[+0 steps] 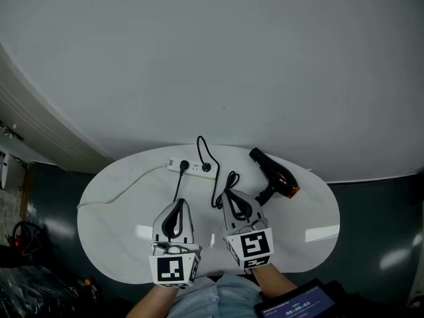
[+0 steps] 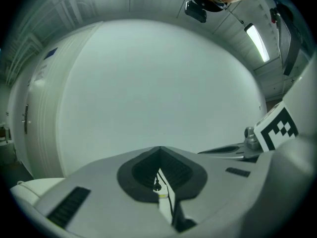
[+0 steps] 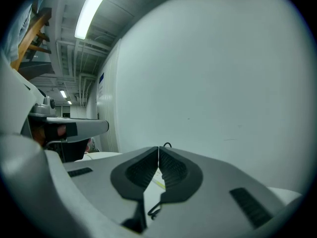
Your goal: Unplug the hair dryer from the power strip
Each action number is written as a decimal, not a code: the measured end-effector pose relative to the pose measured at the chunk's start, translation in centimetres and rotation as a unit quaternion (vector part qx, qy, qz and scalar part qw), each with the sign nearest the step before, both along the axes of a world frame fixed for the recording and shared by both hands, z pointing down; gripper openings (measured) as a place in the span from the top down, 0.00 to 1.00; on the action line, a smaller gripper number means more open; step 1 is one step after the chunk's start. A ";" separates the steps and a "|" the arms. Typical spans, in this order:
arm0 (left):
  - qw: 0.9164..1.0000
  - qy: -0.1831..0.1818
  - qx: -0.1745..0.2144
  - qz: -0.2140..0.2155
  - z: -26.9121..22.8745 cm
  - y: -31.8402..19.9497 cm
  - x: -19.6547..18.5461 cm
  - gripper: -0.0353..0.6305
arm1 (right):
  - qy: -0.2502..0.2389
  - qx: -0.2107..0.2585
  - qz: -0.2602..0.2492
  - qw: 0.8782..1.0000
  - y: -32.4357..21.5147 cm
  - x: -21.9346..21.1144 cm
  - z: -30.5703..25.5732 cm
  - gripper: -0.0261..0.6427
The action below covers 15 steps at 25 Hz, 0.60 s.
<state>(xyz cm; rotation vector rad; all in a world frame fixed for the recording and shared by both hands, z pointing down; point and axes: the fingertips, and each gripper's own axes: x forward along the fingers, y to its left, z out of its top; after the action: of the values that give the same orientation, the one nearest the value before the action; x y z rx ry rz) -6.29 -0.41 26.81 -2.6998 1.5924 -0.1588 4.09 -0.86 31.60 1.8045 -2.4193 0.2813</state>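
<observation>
A white power strip [image 1: 191, 167] lies at the far side of the white oval table [image 1: 112, 204], with two black plugs in it. A black hair dryer [image 1: 273, 175] with an orange end lies to its right, and its black cord [image 1: 216, 177] loops between them. My left gripper [image 1: 177, 205] hovers over the near half of the table, jaws together and empty. My right gripper [image 1: 229, 197] sits beside it, also shut on nothing, its tips close to the cord's loop. In both gripper views the dark pads [image 2: 161, 170] [image 3: 158, 170] meet, with cord glimpsed beneath.
A large white curved wall [image 1: 212, 65] rises right behind the table. The strip's white lead [image 1: 126, 187] runs off to the left edge. A tablet [image 1: 295, 305] shows at the bottom right, and dark clutter [image 1: 26, 244] lies on the floor at left.
</observation>
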 end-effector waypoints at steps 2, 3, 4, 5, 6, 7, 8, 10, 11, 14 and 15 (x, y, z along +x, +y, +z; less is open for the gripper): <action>1.000 -0.004 -0.001 -0.007 -0.2 -0.9 0.7 0.95 | -0.006 0.000 -0.008 1.000 -1.0 0.5 -0.2 0.96; 1.000 -0.007 -0.002 -0.010 -0.3 -1.4 1.0 0.95 | -0.008 0.001 -0.012 1.000 -1.4 0.7 -0.3 0.96; 1.000 -0.010 -0.003 -0.013 -0.3 -1.7 1.3 0.95 | -0.012 0.001 -0.015 1.000 -1.8 0.9 -0.3 0.96; 1.000 -0.013 -0.003 -0.016 -0.4 -2.0 1.7 0.95 | -0.015 0.001 -0.019 1.000 -2.1 1.1 -0.3 0.96; 1.000 -0.015 -0.003 -0.018 -0.4 -2.2 1.9 0.95 | -0.017 0.000 -0.022 1.000 -2.4 1.3 -0.2 0.96; 1.000 -0.017 -0.003 -0.021 -0.5 -2.3 2.2 0.95 | -0.019 -0.001 -0.025 0.999 -2.7 1.5 0.0 0.96; 1.000 -0.020 -0.003 -0.022 -0.6 -2.4 2.3 0.95 | -0.022 -0.002 -0.027 0.999 -2.9 1.6 0.1 0.96; 0.999 -0.025 -0.005 -0.026 -0.6 -2.6 2.4 0.95 | -0.027 -0.003 -0.031 0.999 -3.4 1.6 0.3 0.96; 0.999 -0.024 -0.008 -0.029 -0.6 -2.7 2.4 0.95 | -0.030 -0.003 -0.033 0.999 -3.6 1.6 0.3 0.96; 0.999 -0.013 -0.024 -0.041 -0.2 -3.3 2.5 0.95 | -0.034 -0.008 -0.038 0.999 -4.2 1.6 0.9 0.96; 0.999 -0.022 -0.022 -0.037 0.1 -3.6 2.5 0.95 | -0.034 -0.011 -0.039 0.999 -4.4 1.7 1.1 0.96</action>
<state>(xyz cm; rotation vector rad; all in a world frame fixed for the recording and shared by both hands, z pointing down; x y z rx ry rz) -3.79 -4.00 26.95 -2.6493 1.6977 -0.2552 5.80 -5.24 32.75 1.7155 -2.5147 0.3654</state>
